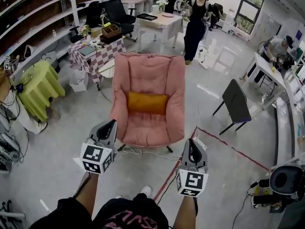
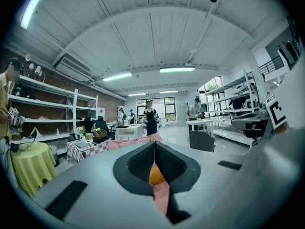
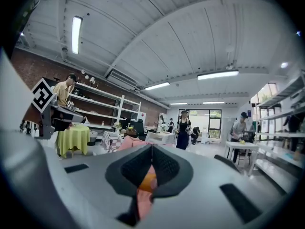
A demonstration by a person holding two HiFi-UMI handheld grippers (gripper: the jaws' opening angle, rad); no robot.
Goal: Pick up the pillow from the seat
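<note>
An orange pillow [image 1: 147, 103] lies across the seat of a pink cushioned armchair [image 1: 148, 75] in the head view. My left gripper [image 1: 108, 126] hangs shut, short of the chair's front left corner. My right gripper [image 1: 192, 147] is also shut, off the chair's front right corner. Neither touches the chair or the pillow. In the left gripper view the pillow [image 2: 156, 174] shows as an orange patch behind the closed jaws. The right gripper view shows the pillow [image 3: 148, 181] the same way, with pink chair below it.
A checkered table [image 1: 97, 50] and a green-draped table [image 1: 42, 82] stand to the left. A dark folding chair [image 1: 235, 100] is at the right, and a white table [image 1: 160, 24] with a standing person [image 1: 195, 23] is behind the armchair. Red tape [image 1: 233, 149] and cables [image 1: 143, 152] cross the floor.
</note>
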